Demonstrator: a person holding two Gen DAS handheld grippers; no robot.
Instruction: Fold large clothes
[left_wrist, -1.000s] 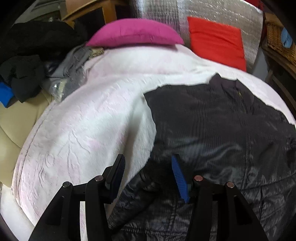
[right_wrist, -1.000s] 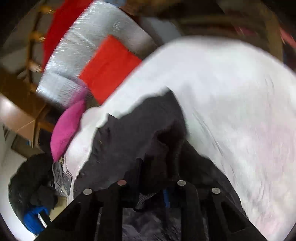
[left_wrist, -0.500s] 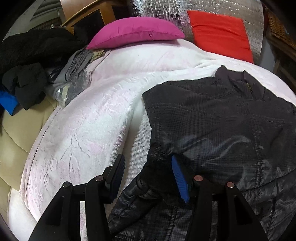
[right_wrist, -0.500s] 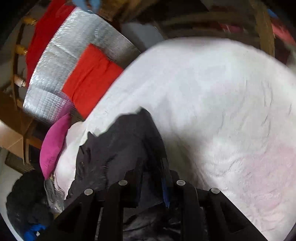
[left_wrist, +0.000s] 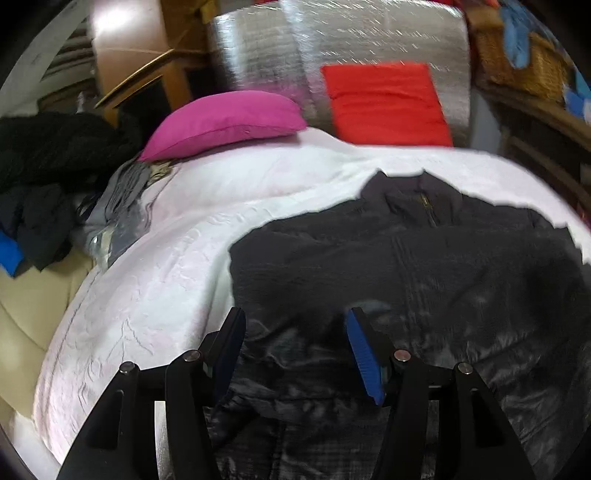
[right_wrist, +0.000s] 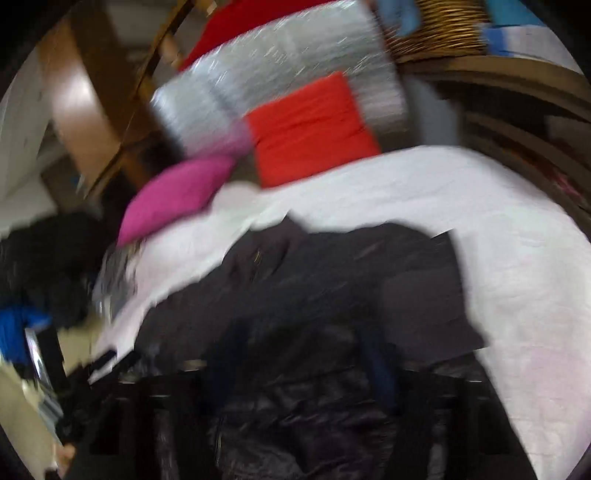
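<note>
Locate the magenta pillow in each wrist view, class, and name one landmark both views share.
Left wrist: magenta pillow upper left of centre, at the head of the white bedcover.
Right wrist: magenta pillow, left of centre, tilted and blurred.
Shared landmark: the red cushion, just right of the pillow.

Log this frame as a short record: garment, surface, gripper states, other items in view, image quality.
garment: black quilted jacket, spread front up, zipper at the collar
surface: white bedspread
left gripper: open, above the jacket's near edge
right gripper: over the jacket, too blurred to tell its state
pillows: magenta pillow and red cushion at the far end
clutter: dark clothes pile at the bed's left side
image quality: right wrist view heavily motion-blurred
</note>
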